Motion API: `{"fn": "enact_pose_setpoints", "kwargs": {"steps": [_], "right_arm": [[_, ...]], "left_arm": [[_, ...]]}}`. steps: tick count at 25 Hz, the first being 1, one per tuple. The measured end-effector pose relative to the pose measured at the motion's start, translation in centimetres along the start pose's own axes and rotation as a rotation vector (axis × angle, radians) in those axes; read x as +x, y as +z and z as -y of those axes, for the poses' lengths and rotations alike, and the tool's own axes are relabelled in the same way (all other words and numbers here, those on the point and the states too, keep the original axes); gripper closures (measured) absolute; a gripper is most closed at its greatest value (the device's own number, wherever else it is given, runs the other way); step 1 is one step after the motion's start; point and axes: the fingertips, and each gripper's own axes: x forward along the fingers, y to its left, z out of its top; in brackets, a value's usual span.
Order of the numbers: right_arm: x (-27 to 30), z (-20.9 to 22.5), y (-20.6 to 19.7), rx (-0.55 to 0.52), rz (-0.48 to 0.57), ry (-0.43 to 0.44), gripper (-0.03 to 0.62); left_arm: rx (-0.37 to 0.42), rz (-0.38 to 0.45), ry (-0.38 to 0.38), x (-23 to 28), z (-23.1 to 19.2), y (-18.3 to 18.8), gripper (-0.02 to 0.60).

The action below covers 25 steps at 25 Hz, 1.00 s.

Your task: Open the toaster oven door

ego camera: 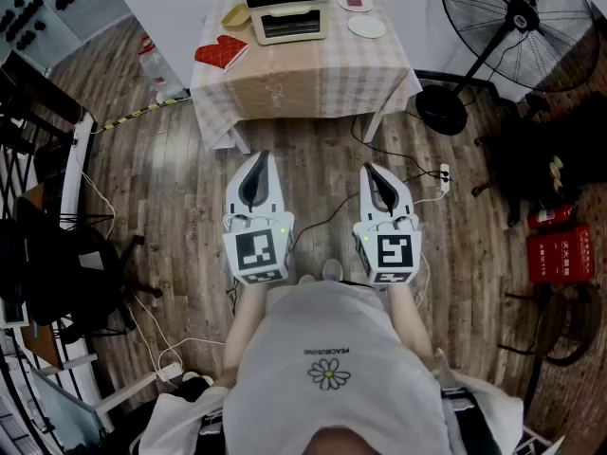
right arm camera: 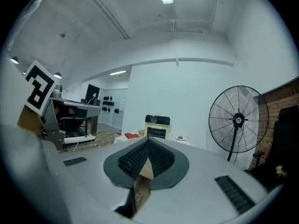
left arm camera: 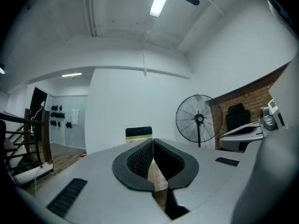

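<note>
The cream, black-topped toaster oven (ego camera: pixel 287 12) sits at the checked worktop's (ego camera: pixel 303 79) far edge, its door facing both grippers, well ahead. The left gripper (ego camera: pixel 258 159) lines up nearer than the right gripper (ego camera: pixel 373 171); both are pressed together, empty.

Head view: cool, even, rather dim indoor light with soft shadows. The wooden floor (ego camera: pixel 171 207) carries a faint sheen, the left edge sinks into darkness, and straight lines bow toward the borders. Both gripper views are round fisheye pictures with black corners. A ceiling tube light (left arm camera: pixel 159 3) glares blown-out white, tinting the pale walls (left arm camera: pixel 121 97) bluish. The near grey bodies of the left gripper (left arm camera: pixel 153 139) and right gripper (right arm camera: pixel 147 138) look soft and blurred.
</note>
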Motion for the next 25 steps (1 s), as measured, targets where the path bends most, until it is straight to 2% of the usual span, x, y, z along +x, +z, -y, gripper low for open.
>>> {"fn": "enact_pose_setpoints", "kwargs": {"steps": [10, 17, 25], "right_arm": [[0.5, 0.4, -0.7, 0.006, -0.021, 0.036, 0.585], [1.2, 1.0, -1.2, 0.049, -0.004, 0.092, 0.585], [1.0, 0.5, -3.4, 0.061, -0.040, 0.150, 0.585]], "left_arm": [[-0.008, -0.018, 0.014, 0.5, 0.4, -0.6, 0.563], [-0.009, -0.035, 0.049, 1.5, 0.7, -1.2, 0.563], [-0.002, -0.047, 0.091, 1.0, 1.2, -2.1, 0.563]]}}
